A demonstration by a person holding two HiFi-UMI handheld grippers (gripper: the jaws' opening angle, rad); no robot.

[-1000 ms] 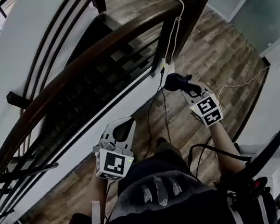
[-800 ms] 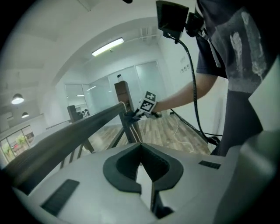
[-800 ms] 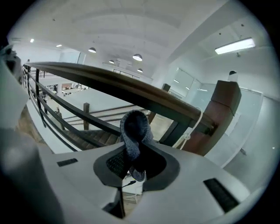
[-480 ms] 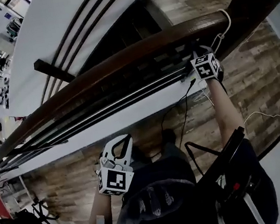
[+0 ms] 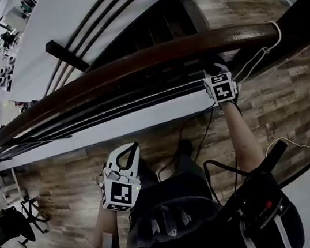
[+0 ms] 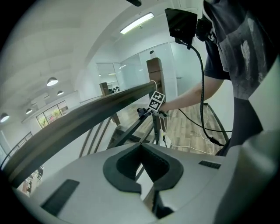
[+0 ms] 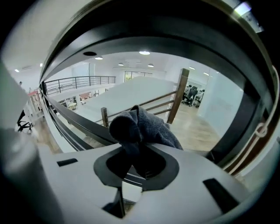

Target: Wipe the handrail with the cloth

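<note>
The dark brown handrail (image 5: 134,65) curves across the head view from lower left to upper right. My right gripper (image 5: 215,72) is just under its right end, shut on a dark grey cloth (image 7: 144,127) that bunches out past the jaws. In the right gripper view the handrail (image 7: 153,41) arches close overhead; I cannot tell whether the cloth touches it. My left gripper (image 5: 127,149) hangs low by the person's body, well short of the rail, shut with nothing in it. The left gripper view shows the handrail (image 6: 87,114) running away to the right gripper's marker cube (image 6: 156,101).
Thin dark rails (image 5: 112,112) run below the handrail, with dark stairs (image 5: 151,27) behind them. A white cable (image 5: 273,43) loops over the rail by the dark post (image 5: 301,12). Cables (image 5: 193,126) trail over the wooden floor. An office chair (image 5: 8,225) stands at the far left.
My right gripper has carried the cloth from out over the floor up to the handrail's right end. The left gripper has stayed low near the body.
</note>
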